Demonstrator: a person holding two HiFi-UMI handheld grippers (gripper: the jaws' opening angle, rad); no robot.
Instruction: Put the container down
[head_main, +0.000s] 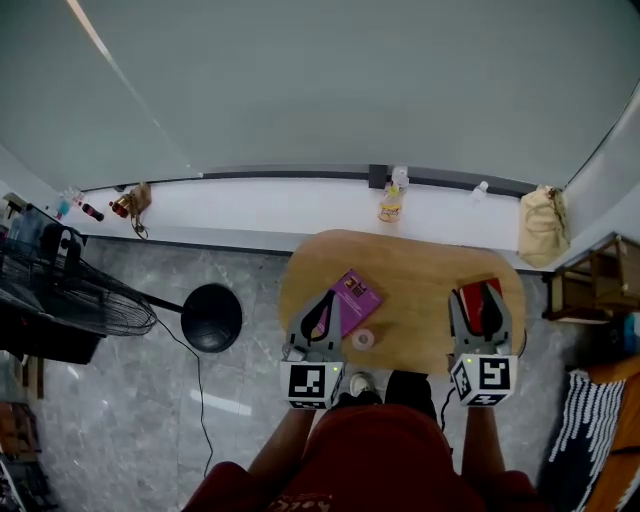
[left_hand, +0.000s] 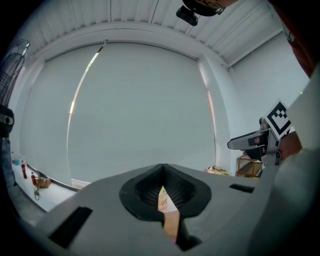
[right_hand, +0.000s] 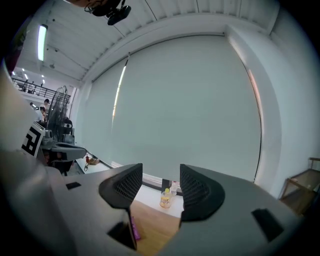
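1. While I looked steeply down over both grippers, neither one carried anything. I judged the putting-down to be done, with only backing the grippers away left to do.
2. The left gripper (head_main: 325, 308) had its jaws pressed together with nothing between them. In its own view only a thin slit showed the table beyond.
3. The right gripper (head_main: 480, 305) had its jaws well apart and empty. It hovered over a red flat item (head_main: 468, 292) at the right side of the table.
4. On the oval wooden table (head_main: 420, 265) sat a small round container (head_main: 363, 339), which I took for the task's thing. It stood between the two grippers, just beside the left one, and neither touched it. It looked pale and translucent, and I could not tell whether anything was inside.
5. A purple packet (head_main: 356, 294) lay flat just beyond the container, close to the left jaw tips.
6. Farther off, a white ledge (head_main: 250, 205) ran along the wall. It carried a yellow bottle (head_main: 390, 206) that seemed filled with orange-yellow liquid, and a clear bottle (head_main: 400, 177) stood just behind it.
7. A tan bag (head_main: 543, 225) sat at the right end of the ledge.
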